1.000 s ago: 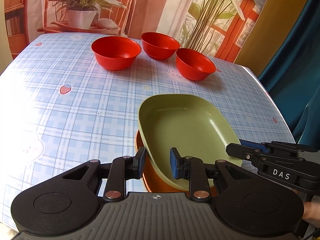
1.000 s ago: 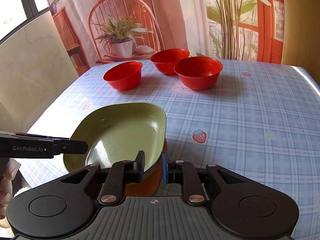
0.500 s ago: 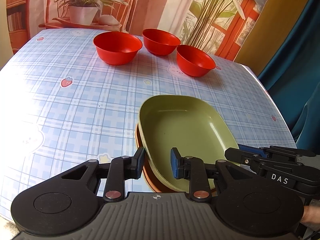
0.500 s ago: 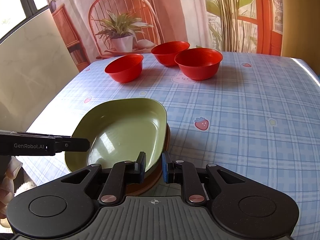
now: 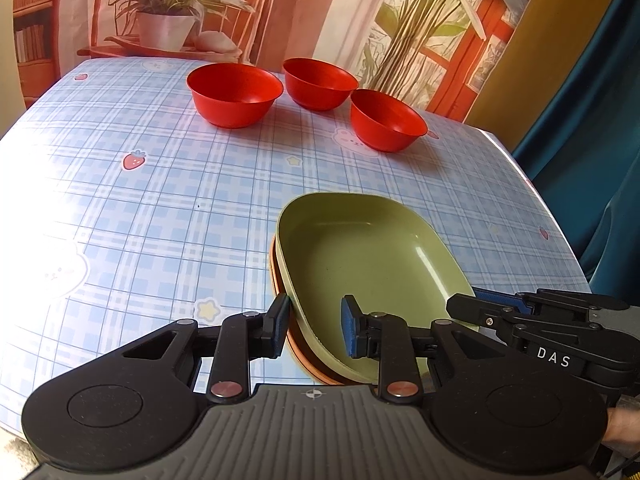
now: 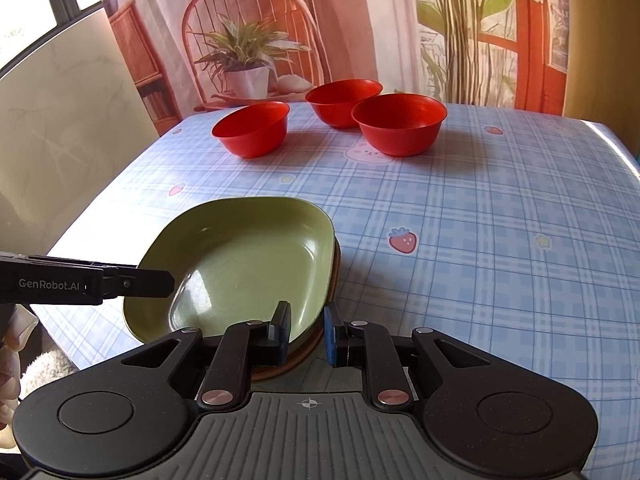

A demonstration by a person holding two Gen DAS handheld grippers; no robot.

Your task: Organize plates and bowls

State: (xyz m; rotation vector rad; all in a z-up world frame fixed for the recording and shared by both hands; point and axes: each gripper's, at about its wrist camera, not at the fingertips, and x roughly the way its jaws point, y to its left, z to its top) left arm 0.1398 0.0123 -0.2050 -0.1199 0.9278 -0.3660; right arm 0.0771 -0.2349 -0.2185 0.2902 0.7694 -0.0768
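Observation:
A green plate (image 5: 368, 268) sits nested on an orange plate (image 5: 298, 350) at the table's near edge; the green plate also shows in the right wrist view (image 6: 244, 264). My left gripper (image 5: 314, 330) straddles the stacked rims on the left side, jaws slightly apart around them. My right gripper (image 6: 306, 332) straddles the rims on the right side in the same way. Three red bowls (image 5: 234, 94) (image 5: 320, 82) (image 5: 386, 118) stand apart at the far side of the table.
The table (image 5: 140, 208) has a blue checked cloth with strawberry prints. A potted plant (image 5: 168, 28) on a chair stands behind its far edge. A blue curtain (image 5: 600, 140) hangs to the right.
The green plate has come down level and settled into the orange plate, less tilted than before. Both grippers have loosened slightly on the rims and stayed in place.

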